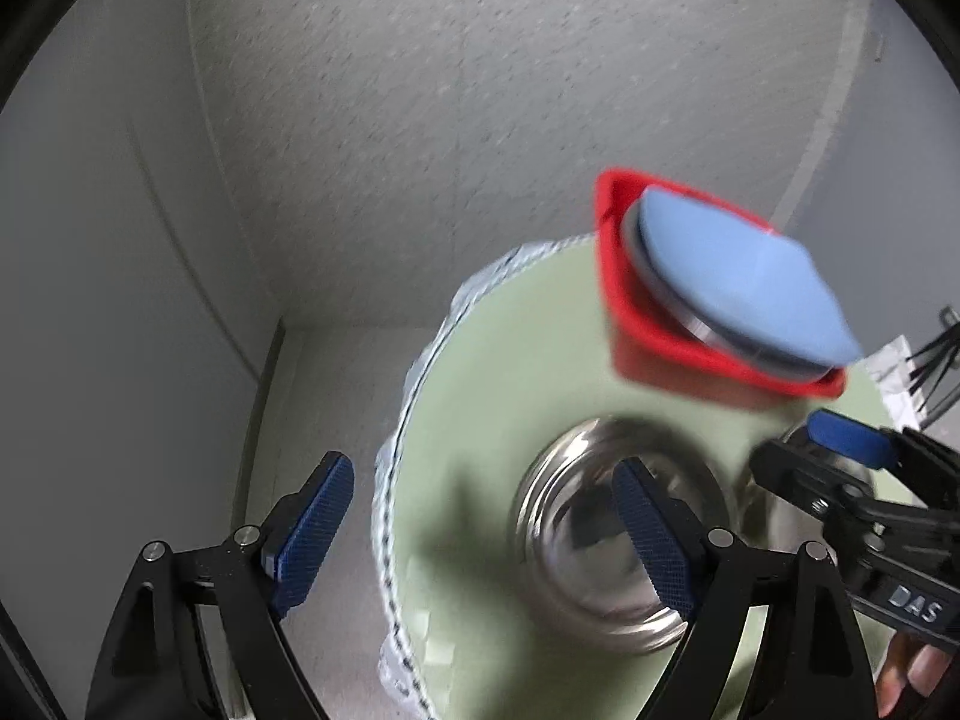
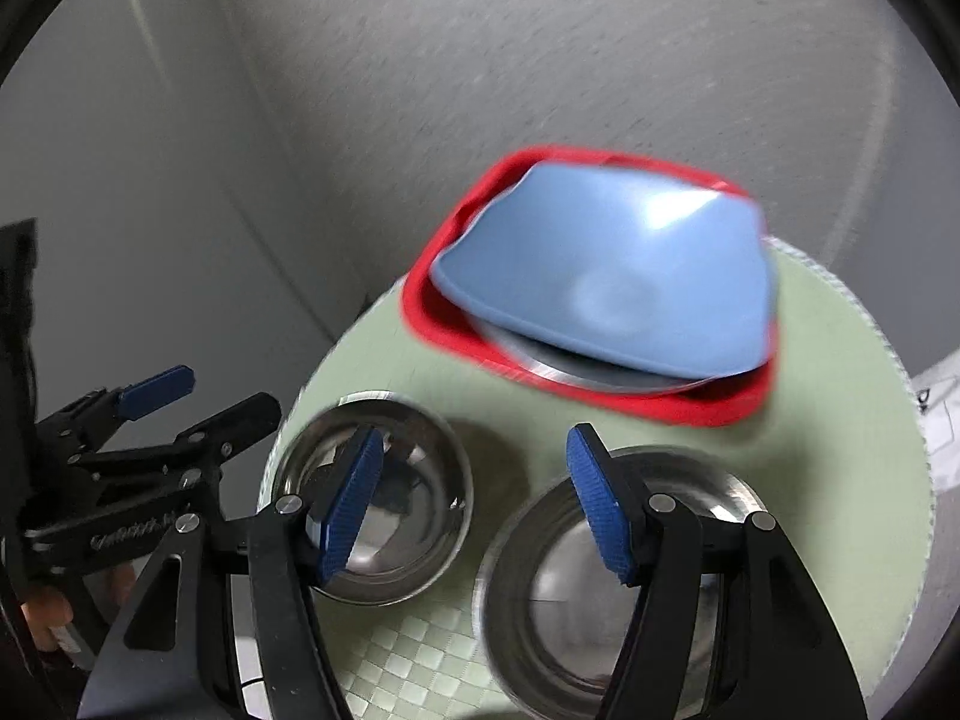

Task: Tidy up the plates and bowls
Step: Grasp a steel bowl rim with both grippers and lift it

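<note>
A pale green round mat (image 2: 840,396) lies on a table. On it, a red square plate (image 2: 438,324) holds a steel plate (image 2: 540,363) and an upturned blue bowl (image 2: 612,276); the stack also shows in the left wrist view (image 1: 738,276). Two steel bowls stand in front: a smaller one (image 2: 414,480) at the left and a larger one (image 2: 558,600) at the right. My right gripper (image 2: 474,504) is open above the gap between them. My left gripper (image 1: 480,534) is open, its right finger over the smaller steel bowl (image 1: 576,540).
A grey textured wall (image 1: 420,90) rises behind the mat, with a corner at the left. The mat (image 1: 498,354) has a white woven edge. The right gripper (image 1: 852,462) shows in the left wrist view and the left gripper (image 2: 150,420) in the right wrist view.
</note>
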